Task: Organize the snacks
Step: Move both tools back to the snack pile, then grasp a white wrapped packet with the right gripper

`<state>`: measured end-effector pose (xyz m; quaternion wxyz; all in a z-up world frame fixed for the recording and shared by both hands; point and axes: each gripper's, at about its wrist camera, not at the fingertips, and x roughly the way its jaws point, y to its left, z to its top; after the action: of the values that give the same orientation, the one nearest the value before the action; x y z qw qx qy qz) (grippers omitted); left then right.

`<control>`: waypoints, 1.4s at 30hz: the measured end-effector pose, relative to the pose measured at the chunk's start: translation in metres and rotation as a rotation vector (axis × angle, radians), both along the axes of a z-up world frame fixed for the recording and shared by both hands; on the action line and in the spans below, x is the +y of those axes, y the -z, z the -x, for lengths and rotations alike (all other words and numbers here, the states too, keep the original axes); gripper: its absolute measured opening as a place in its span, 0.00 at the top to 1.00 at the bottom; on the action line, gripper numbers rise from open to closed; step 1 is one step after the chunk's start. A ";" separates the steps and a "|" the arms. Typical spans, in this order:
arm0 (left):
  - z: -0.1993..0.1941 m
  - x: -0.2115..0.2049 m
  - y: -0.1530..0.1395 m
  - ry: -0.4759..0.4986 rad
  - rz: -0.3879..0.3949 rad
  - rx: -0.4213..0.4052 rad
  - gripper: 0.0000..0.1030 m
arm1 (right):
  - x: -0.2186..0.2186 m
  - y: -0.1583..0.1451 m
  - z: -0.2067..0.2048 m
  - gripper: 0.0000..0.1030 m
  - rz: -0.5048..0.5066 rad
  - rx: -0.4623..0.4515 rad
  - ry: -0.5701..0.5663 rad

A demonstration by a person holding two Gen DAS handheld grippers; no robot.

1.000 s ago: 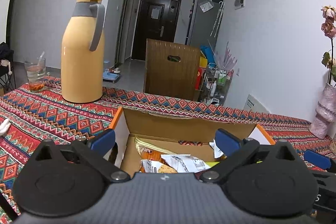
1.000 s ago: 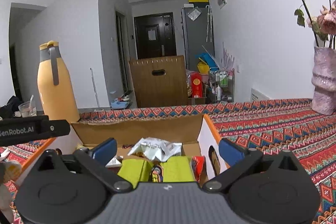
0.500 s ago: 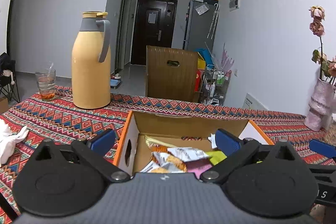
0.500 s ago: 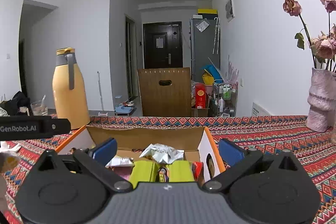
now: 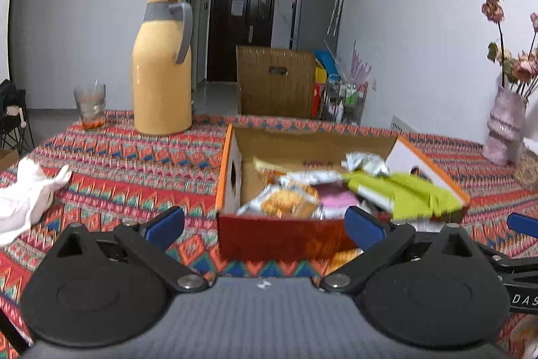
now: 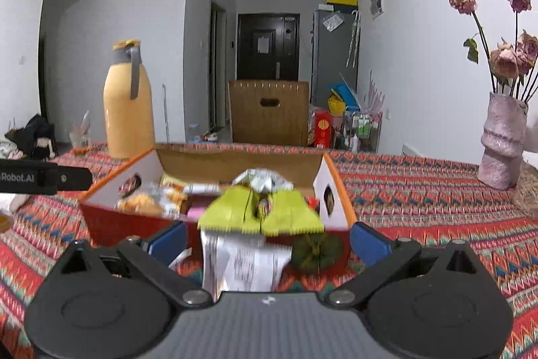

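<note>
Patterned table (image 5: 141, 177): box (image 5: 285, 238), flask (image 5: 162, 69), vase (image 6: 502, 140).

Snack-filled box (image 5: 285, 234) before open tablecloth (image 5: 141, 164)

I've pulled both grippers back toward the near edge; the snack box (image 5: 282, 238) now shows its whole red front, and more patterned tabletop (image 5: 134, 164) lies between us.

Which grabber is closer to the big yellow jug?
Left. The left gripper sits on the box's side facing the yellow jug; the right gripper is further right, before the box's other end.
</note>
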<state>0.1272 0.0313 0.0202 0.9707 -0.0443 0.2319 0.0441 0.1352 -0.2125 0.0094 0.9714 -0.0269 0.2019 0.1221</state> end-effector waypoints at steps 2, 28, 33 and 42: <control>0.005 0.003 0.009 -0.001 0.002 0.015 0.00 | 0.000 0.007 0.007 0.00 0.011 0.020 -0.005; 0.021 0.011 0.042 0.000 0.025 0.028 0.00 | 0.010 0.034 -0.007 0.00 0.070 0.147 0.003; 0.020 0.012 0.042 0.000 0.035 0.037 0.00 | 0.015 0.038 -0.028 0.00 0.070 0.192 0.044; 0.019 0.013 0.044 0.002 0.041 0.047 0.00 | 0.017 0.051 -0.045 0.53 -0.019 0.228 -0.007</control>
<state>0.1080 0.0442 -0.0235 0.9640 -0.0629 0.2555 0.0391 0.1806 -0.1950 -0.0416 0.9418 -0.0044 0.3099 0.1299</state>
